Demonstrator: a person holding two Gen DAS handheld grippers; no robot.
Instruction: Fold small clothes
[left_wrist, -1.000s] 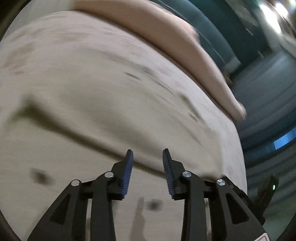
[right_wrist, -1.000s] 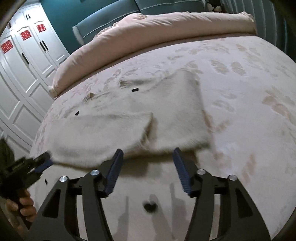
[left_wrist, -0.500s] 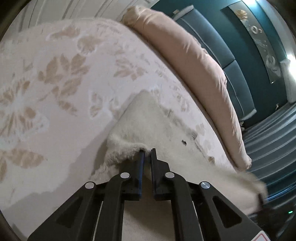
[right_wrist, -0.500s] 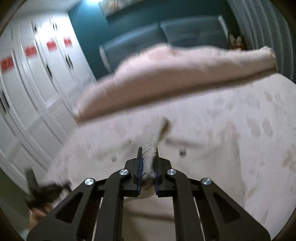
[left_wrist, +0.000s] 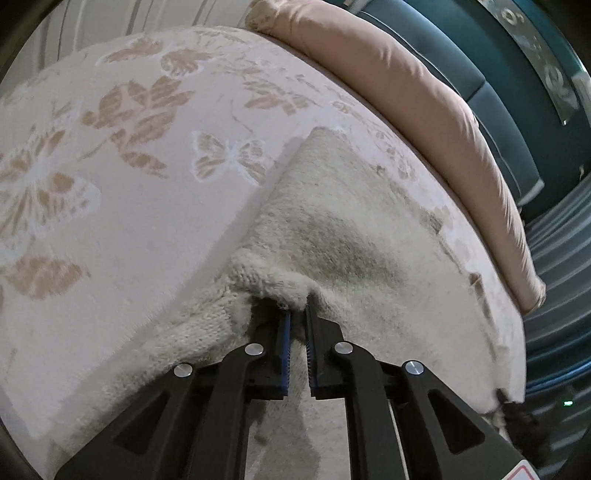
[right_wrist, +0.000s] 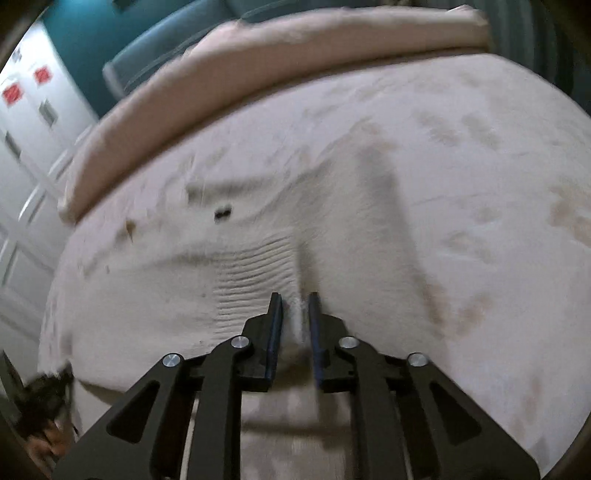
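A cream knitted sweater (left_wrist: 332, 229) lies spread on the bed. My left gripper (left_wrist: 297, 312) is shut on its near edge, and the knit bunches over the fingertips. In the right wrist view the same sweater (right_wrist: 332, 221) stretches away from me, with a ribbed band near the jaws and a small dark button further off. My right gripper (right_wrist: 295, 299) is shut on a fold of its near edge. The left gripper shows at that view's lower left edge (right_wrist: 40, 391), blurred.
The bed cover (left_wrist: 110, 147) is pale with tan leaf and butterfly prints. A pink folded duvet (left_wrist: 424, 110) lies along the far side, before a teal headboard (left_wrist: 498, 110). White wardrobe doors (right_wrist: 22, 129) stand to the left.
Both grippers went from open above the sweater's edge to shut on it. The sweater's near edge is lifted and pulled taut between them; the right view is still blurred by motion.
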